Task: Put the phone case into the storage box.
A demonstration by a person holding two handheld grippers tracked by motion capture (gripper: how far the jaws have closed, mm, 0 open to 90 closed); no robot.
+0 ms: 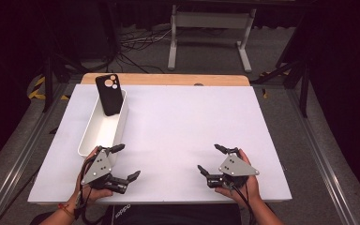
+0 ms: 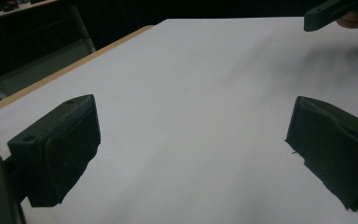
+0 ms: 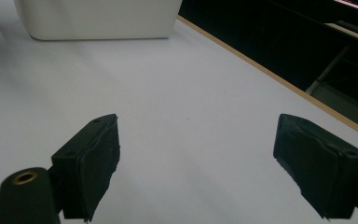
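At far left, white tray (image 1: 90,133) on the table (image 1: 183,117), dark phone (image 1: 108,94) leaning upright in its far end, perhaps against the wall. Just beside the tray, left gripper (image 1: 125,162), jaws wide, empty. Well right, right gripper (image 1: 211,159), likewise wide, empty.

Left gripper (image 2: 191,154) jaws stand wide apart at lower frame over white table (image 2: 200,84); other gripper's jaw tip (image 2: 326,14) upper right.
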